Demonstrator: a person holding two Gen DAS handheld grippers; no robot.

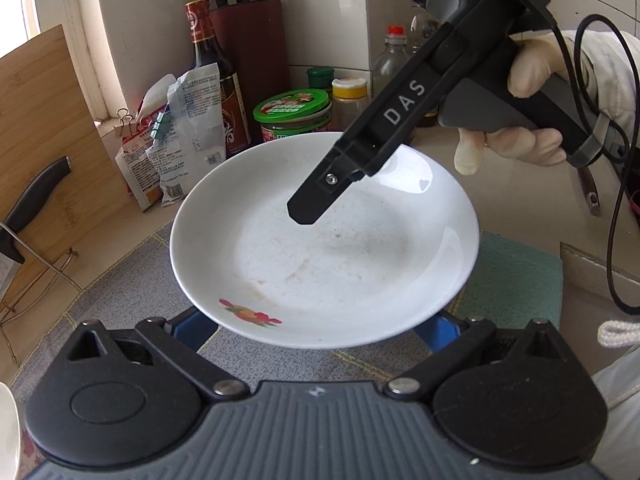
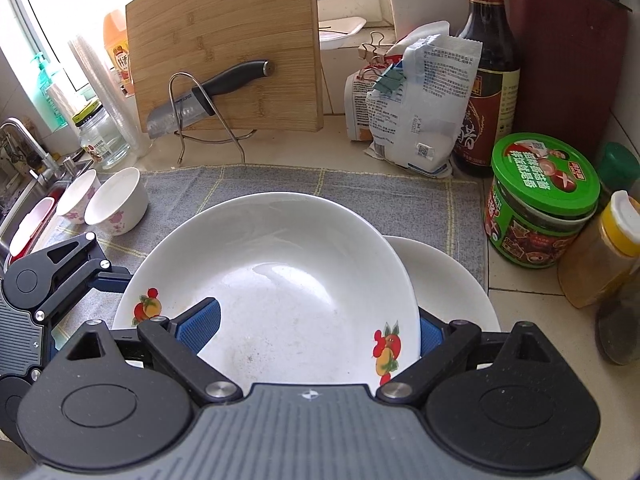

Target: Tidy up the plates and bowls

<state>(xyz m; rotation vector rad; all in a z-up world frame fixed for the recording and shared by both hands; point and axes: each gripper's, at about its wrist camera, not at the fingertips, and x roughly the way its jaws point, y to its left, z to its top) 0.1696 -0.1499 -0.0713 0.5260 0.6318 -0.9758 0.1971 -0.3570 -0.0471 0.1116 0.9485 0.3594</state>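
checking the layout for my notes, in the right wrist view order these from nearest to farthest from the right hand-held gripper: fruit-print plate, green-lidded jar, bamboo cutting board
1. fruit-print plate: between the fingers of the right hand-held gripper, straight ahead.
2. green-lidded jar: off to the right, on the counter beside the grey mat.
3. bamboo cutting board: farthest, upright at the back left, with a knife on its rack.

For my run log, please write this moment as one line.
fruit-print plate: over grey mat | left gripper: wide, tips hidden by plate rim | right gripper: wide, one finger over plate, grip unclear | second plate: partly underneath
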